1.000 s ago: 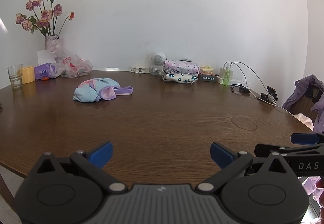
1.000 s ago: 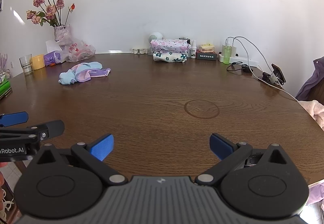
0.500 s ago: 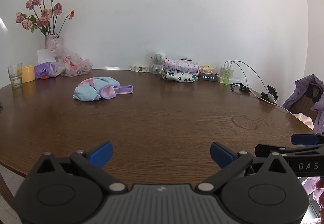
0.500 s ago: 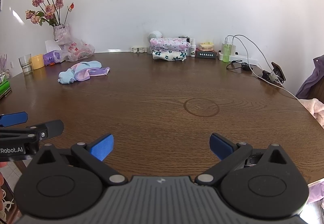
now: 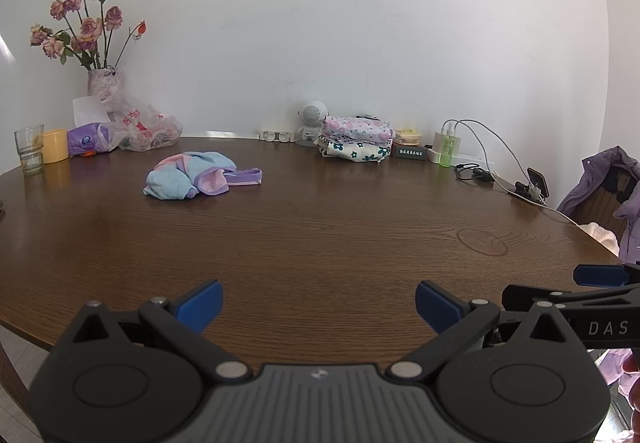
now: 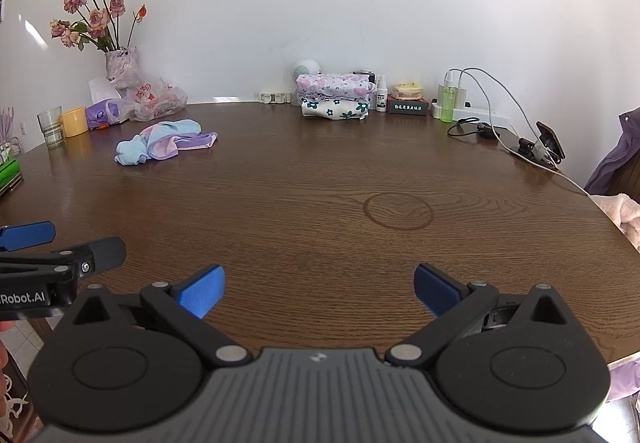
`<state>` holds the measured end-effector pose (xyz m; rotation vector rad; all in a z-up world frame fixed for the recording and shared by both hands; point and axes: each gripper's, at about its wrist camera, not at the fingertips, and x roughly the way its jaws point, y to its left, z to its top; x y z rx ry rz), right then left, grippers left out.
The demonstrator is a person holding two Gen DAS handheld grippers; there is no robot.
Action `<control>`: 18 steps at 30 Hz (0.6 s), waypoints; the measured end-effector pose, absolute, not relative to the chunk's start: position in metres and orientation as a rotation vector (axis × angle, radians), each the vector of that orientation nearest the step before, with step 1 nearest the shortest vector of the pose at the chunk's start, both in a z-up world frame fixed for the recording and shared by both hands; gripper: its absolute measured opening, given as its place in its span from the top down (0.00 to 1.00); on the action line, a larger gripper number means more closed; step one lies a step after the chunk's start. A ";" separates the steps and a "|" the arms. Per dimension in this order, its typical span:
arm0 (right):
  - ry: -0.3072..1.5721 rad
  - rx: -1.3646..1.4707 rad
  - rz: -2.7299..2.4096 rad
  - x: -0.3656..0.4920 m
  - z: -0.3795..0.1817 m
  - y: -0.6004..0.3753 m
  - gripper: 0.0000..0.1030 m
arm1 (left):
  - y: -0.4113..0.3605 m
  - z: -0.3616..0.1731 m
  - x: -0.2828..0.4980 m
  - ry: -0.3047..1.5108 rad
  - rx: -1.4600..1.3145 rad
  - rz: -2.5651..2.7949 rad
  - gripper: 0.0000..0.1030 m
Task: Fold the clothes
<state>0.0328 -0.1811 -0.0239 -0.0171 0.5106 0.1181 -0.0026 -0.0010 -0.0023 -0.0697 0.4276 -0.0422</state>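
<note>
A crumpled light-blue, pink and purple garment (image 5: 196,175) lies on the brown wooden table (image 5: 320,227), far left; it also shows in the right wrist view (image 6: 160,143). A stack of folded floral clothes (image 5: 356,139) sits at the back by the wall, also seen in the right wrist view (image 6: 334,95). My left gripper (image 5: 318,307) is open and empty over the near table edge. My right gripper (image 6: 318,289) is open and empty beside it, to its right. Both are far from the garment.
A vase of roses (image 5: 102,83), plastic bags, a yellow cup (image 5: 55,151) and a glass (image 5: 29,149) stand at the back left. A power strip, green bottle (image 5: 447,153), cables and a phone (image 5: 536,183) lie at the back right. A chair with purple clothing (image 5: 608,183) is at the right.
The right wrist view has risen and tilted slightly, so the table's far objects sit a little higher in the frame. Nothing on the table has moved; both grippers stay open.
</note>
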 end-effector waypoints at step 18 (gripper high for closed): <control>0.510 -0.016 0.119 0.033 -0.023 -0.180 0.00 | 0.000 0.000 -0.002 0.424 -0.071 -0.046 0.00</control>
